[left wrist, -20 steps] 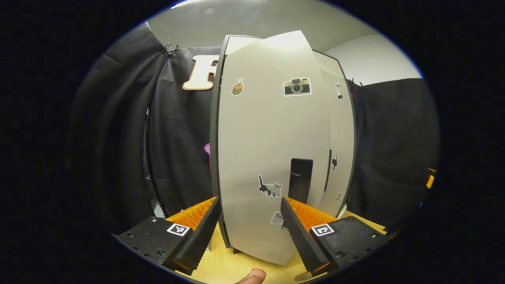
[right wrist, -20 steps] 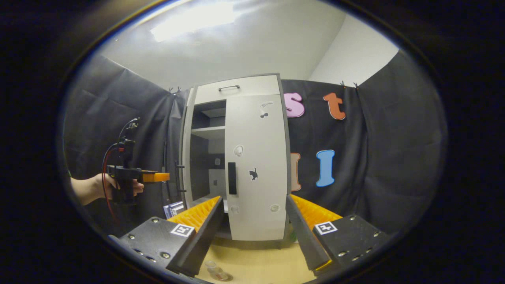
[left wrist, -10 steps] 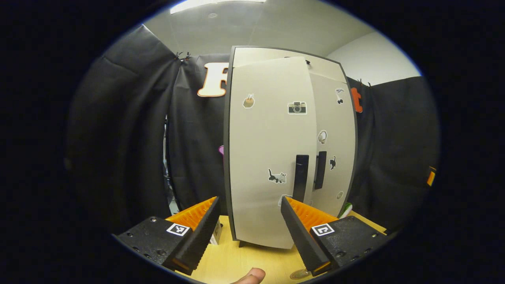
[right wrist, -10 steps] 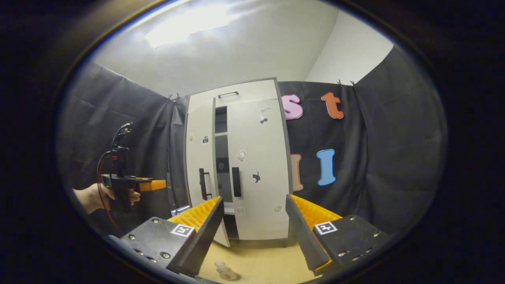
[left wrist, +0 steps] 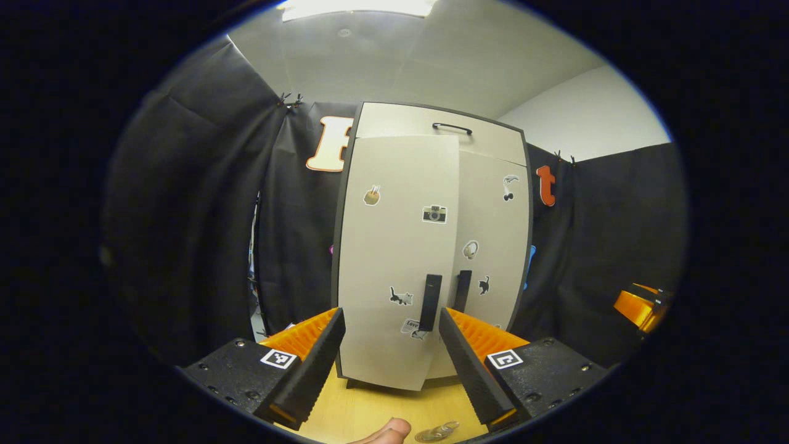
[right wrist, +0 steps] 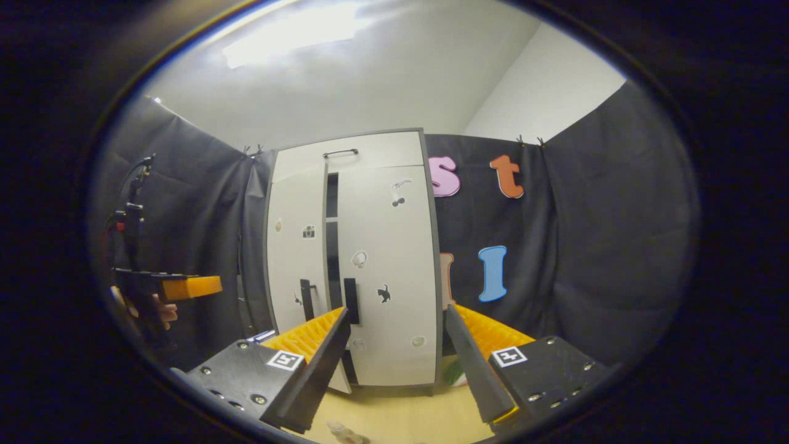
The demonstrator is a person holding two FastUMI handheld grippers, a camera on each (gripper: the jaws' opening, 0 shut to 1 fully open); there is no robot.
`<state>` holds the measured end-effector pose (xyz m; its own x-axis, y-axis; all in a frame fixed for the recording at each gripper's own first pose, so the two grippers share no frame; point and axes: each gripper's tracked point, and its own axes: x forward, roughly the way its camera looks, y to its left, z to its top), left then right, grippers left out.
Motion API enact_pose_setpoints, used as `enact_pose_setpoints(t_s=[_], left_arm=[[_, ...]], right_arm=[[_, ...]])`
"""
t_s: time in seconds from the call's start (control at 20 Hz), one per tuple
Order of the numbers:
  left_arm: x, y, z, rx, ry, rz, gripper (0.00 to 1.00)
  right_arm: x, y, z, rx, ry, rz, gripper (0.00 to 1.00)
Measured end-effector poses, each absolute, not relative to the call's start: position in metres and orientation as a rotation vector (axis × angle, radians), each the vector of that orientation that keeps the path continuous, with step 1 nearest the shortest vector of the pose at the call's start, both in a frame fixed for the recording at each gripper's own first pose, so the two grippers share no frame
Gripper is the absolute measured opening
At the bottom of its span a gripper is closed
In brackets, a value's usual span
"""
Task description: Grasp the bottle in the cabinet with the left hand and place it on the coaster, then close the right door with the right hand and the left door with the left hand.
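The pale cabinet (left wrist: 431, 123) stands on the wooden table. Its right door (left wrist: 496, 246) is flat against the frame. Its left door (left wrist: 394, 259) is almost closed and overlaps the right one a little in the left gripper view. In the right gripper view a narrow dark gap (right wrist: 333, 246) still shows between the left door (right wrist: 296, 246) and the right door (right wrist: 385, 265). My left gripper (left wrist: 388, 364) is open, back from the door and touching nothing. A hand holds that left gripper (right wrist: 197, 287) off to the left. My right gripper (right wrist: 394, 370) is open and holds nothing. The clear bottle's top (left wrist: 436, 433) peeks in at the lower edge.
Two dark handles (left wrist: 430, 302) sit side by side at the doors' meeting edges, and a drawer with a handle (left wrist: 452, 127) tops the cabinet. A small green object (right wrist: 453, 373) lies by the cabinet's right foot. A thumb tip (left wrist: 382, 431) shows. Black cloth surrounds the table (left wrist: 370, 413).
The left door has swung from wide open to nearly closed. The left gripper has drawn back from it, so the cabinet looks smaller. The right gripper has shifted slightly.
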<state>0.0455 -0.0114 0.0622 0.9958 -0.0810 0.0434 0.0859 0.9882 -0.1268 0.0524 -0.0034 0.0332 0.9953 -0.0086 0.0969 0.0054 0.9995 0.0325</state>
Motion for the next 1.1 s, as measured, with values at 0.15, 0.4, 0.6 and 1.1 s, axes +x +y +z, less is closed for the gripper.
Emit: enact_pose_setpoints(t_s=[0.15, 0.4, 0.6, 1.1], left_arm=[[0.041, -0.018, 0.058, -0.102, -0.033, -0.110, 0.96], [0.047, -0.029, 0.068, -0.088, -0.062, -0.151, 0.96], [0.058, -0.024, 0.069, -0.087, -0.055, -0.145, 0.96], [0.076, -0.022, 0.073, -0.029, -0.111, -0.182, 0.96]], right_arm=[[0.058, 0.009, 0.034, 0.049, -0.091, -0.018, 0.95], [0.062, 0.016, 0.037, 0.024, -0.098, -0.040, 0.95], [0.063, 0.017, 0.037, 0.039, -0.085, -0.053, 0.95], [0.053, 0.040, 0.049, -0.001, -0.182, 0.034, 0.95]])
